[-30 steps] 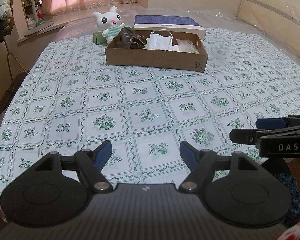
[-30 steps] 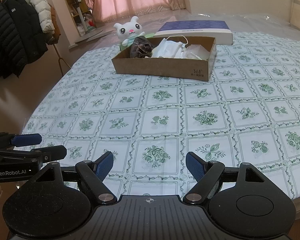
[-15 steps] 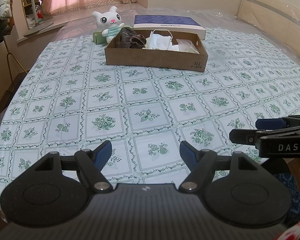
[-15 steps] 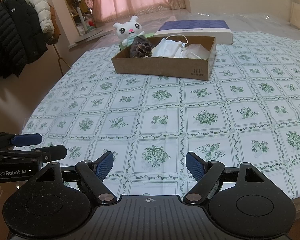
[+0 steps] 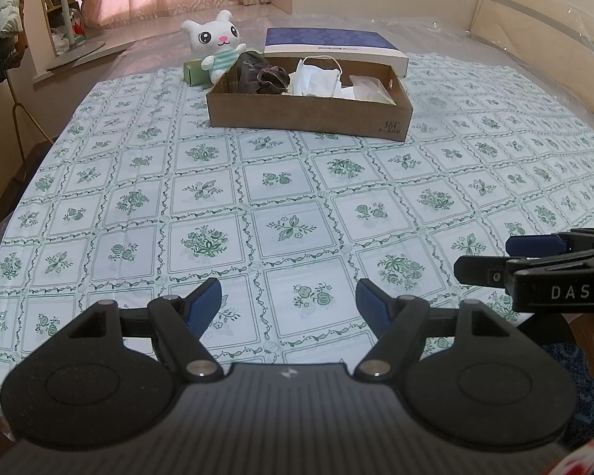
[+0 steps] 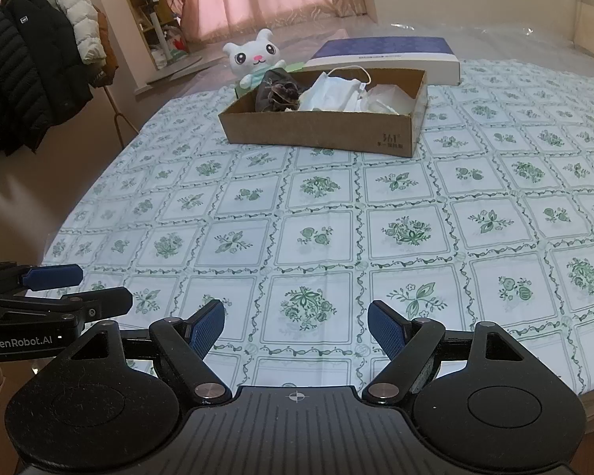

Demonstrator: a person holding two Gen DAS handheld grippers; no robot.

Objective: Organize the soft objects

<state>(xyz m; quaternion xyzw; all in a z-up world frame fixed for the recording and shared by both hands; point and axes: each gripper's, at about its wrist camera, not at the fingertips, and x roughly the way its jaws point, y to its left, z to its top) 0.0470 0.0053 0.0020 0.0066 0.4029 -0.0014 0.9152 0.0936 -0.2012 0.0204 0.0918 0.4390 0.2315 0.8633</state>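
A shallow cardboard box [image 5: 309,113] [image 6: 320,130] sits at the far side of the table. In it lie a dark brown cloth [image 5: 261,77] [image 6: 277,93], a white face mask [image 5: 318,79] [image 6: 336,93] and a clear plastic bag [image 5: 370,87] [image 6: 388,101]. A white plush bunny [image 5: 214,45] [image 6: 257,57] stands behind the box's left end. My left gripper [image 5: 288,301] is open and empty, low over the near table edge. My right gripper [image 6: 297,326] is open and empty beside it; each shows side-on in the other's view.
A blue and white flat box [image 5: 332,41] [image 6: 388,53] lies behind the cardboard box. A small green box [image 5: 194,71] sits by the bunny. The table has a green floral cloth [image 5: 281,198]. Coats [image 6: 31,75] hang on a rack at the left.
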